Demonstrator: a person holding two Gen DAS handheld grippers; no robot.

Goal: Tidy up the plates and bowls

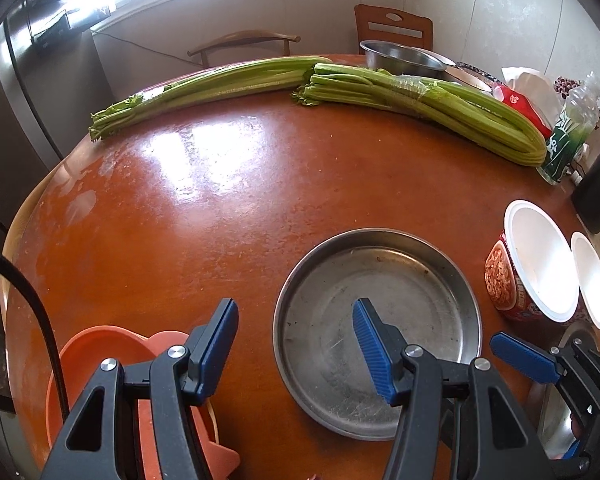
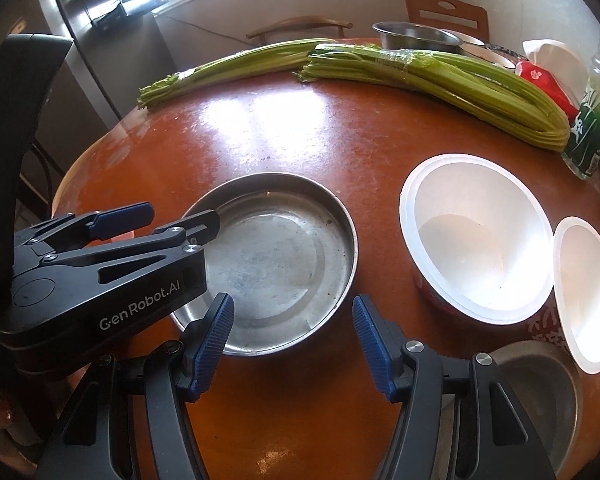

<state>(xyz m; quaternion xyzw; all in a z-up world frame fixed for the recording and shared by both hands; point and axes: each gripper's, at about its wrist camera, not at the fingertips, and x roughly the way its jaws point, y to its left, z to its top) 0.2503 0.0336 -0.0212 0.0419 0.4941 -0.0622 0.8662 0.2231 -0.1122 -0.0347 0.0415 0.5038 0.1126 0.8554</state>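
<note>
A round steel plate (image 1: 380, 320) (image 2: 276, 256) lies on the orange table near the front. My left gripper (image 1: 296, 332) is open and empty, its jaws straddling the plate's left rim; it also shows in the right wrist view (image 2: 172, 216). My right gripper (image 2: 294, 328) is open and empty, just in front of the plate's near rim; one finger (image 1: 524, 356) shows in the left wrist view. Two white paper bowls (image 2: 476, 236) (image 2: 584, 292) stand to the right. An orange plastic plate (image 1: 96, 364) lies under my left gripper. A second steel dish (image 2: 540, 392) sits under my right gripper.
Two celery bundles (image 1: 428, 108) (image 1: 204, 92) lie across the far side of the table (image 1: 220, 200). A steel bowl (image 1: 400, 56), a red bag (image 1: 524, 108) and a green-labelled bottle (image 1: 568, 132) stand at the back right. Chairs stand behind the table.
</note>
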